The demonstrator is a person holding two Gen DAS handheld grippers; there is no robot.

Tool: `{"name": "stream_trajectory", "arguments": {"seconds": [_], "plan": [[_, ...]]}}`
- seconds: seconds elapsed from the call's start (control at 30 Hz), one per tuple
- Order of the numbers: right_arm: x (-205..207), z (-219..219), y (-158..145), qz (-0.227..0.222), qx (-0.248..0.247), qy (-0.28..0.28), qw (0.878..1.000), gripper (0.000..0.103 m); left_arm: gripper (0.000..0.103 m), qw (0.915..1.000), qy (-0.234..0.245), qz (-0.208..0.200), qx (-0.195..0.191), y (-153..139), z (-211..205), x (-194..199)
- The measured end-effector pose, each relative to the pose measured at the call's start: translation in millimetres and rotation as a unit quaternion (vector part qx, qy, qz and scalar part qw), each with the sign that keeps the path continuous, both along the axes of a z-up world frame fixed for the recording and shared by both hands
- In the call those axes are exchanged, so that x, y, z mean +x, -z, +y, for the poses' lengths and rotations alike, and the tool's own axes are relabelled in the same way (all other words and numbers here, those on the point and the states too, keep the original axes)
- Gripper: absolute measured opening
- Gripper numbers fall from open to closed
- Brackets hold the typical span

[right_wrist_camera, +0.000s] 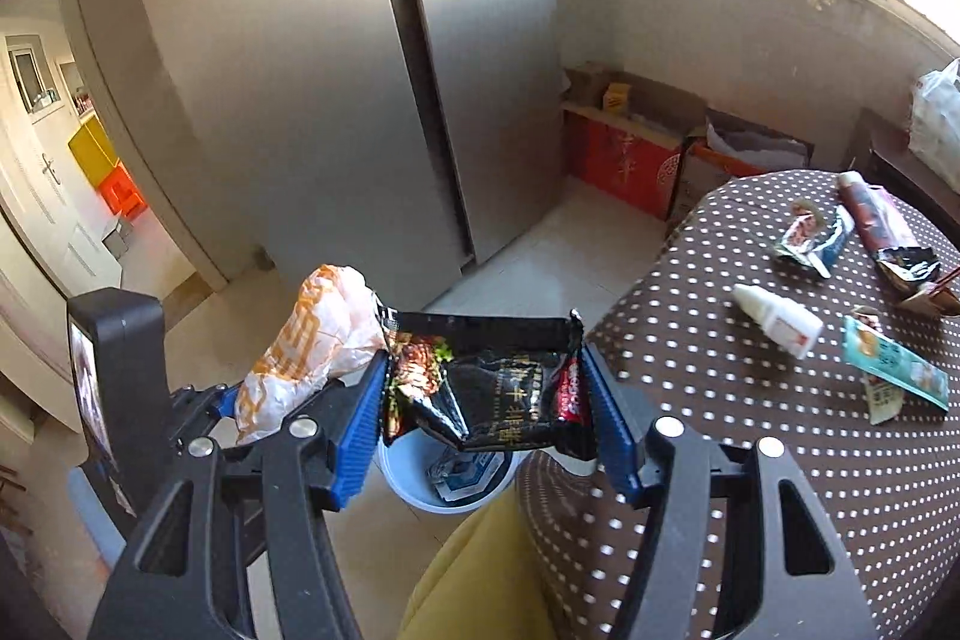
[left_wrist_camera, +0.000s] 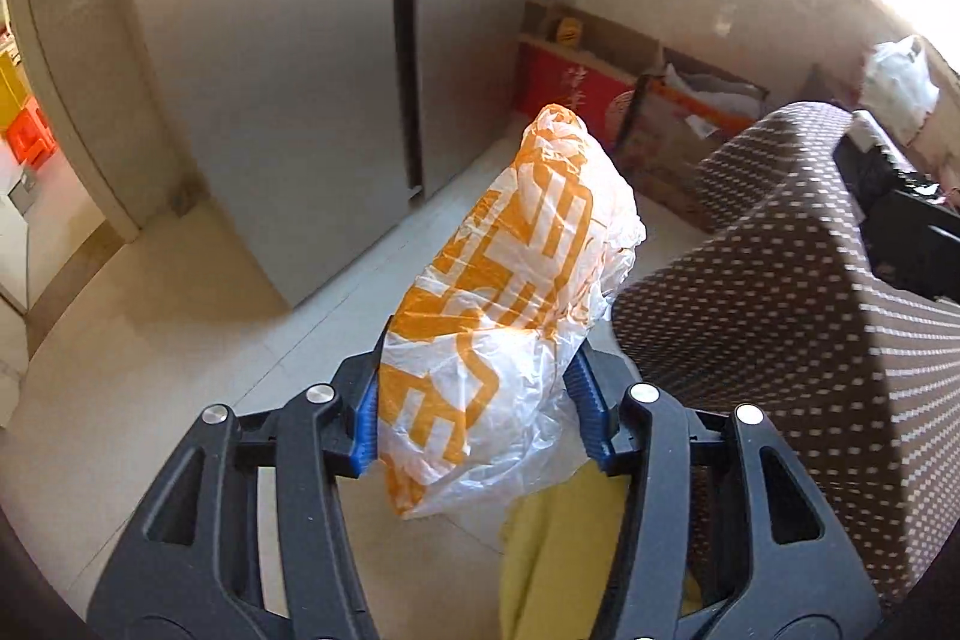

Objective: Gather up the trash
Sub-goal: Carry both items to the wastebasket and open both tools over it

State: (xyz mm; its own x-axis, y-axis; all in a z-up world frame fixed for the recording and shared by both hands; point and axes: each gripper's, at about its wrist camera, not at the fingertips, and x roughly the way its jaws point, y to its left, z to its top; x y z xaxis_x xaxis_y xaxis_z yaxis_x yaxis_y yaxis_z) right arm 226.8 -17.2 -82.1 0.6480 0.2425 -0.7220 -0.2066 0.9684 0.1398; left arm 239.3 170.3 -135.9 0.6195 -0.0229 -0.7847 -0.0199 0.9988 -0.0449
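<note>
The dotted surface (right_wrist_camera: 780, 400) still bears wrappers. Beside it on the floor stands the white bin (right_wrist_camera: 408, 490). The left claw (left_wrist_camera: 474, 412) clamps the orange bag (left_wrist_camera: 510, 292), left of the bin. The right claw (right_wrist_camera: 486, 394), half open, pinches a black wrapper (right_wrist_camera: 486, 382) above the bin; centre it over the rim before release.

The plastic bag (left_wrist_camera: 510, 292) is thin, crinkled and half clear. The wrapper (right_wrist_camera: 486, 376) is glossy black foil. A matt dotted cloth covers the tabletop (right_wrist_camera: 750, 400). The fridge (right_wrist_camera: 312, 100) is brushed metal; the tools' pads (right_wrist_camera: 360, 430) are ribbed blue plastic.
</note>
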Motion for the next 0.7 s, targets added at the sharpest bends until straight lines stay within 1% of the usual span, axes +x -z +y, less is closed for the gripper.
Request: {"name": "stream_trajectory", "arguments": {"seconds": [0.03,0.07,0.1,0.13,0.2,0.23,0.3,0.4,0.5,0.6,0.7], "plan": [[2.0,2.0,1.5,0.001,-0.001,0.001,1.0,0.061,0.073,1.0,0.002,0.003,0.003,2.8,1.4,2.2],[3.2,3.8,3.1,0.002,-0.004,0.001,1.0,0.061,0.08,1.0,-0.003,0.005,0.006,7.0,3.0,7.0],[5.8,4.2,5.7,0.004,-0.007,0.002,1.0,0.061,0.08,0.9998,-0.014,0.01,0.009,11.7,6.4,10.6],[6.1,5.7,8.6,0.007,-0.014,0.003,1.0,0.061,0.08,0.9993,-0.025,0.025,0.012,18.6,10.0,15.4],[8.5,8.0,14.2,0.013,-0.021,0.002,1.0,0.061,0.08,0.9986,-0.028,0.046,0.0,29.8,17.7,18.4],[9.8,9.2,18.3,0.018,-0.022,0.001,1.0,0.061,0.08,0.9984,-0.03,0.048,-0.007,32.6,20.9,18.1],[13.7,12.1,25.1,0.027,-0.023,0.0,0.999,0.061,0.08,0.998,-0.035,0.051,-0.015,37.2,26.8,15.1],[17.7,22.7,36.5,0.04,-0.03,-0.008,0.999,0.061,0.08,0.9976,-0.045,0.051,-0.008,41.6,34.6,5.8],[24.9,37.1,47.3,0.051,-0.035,-0.025,0.998,0.061,0.08,0.9967,-0.06,0.053,-0.013,42.5,46.2,-5.4],[34.8,54.6,61.0,0.069,-0.046,-0.033,0.996,0.061,0.08,0.9957,-0.073,0.056,-0.004,41.0,56.0,-16.9],[42.1,70.9,70.1,0.083,-0.045,-0.048,0.994,0.062,0.08,0.994,-0.095,0.054,-0.001,36.3,72.3,-24.9]]}}
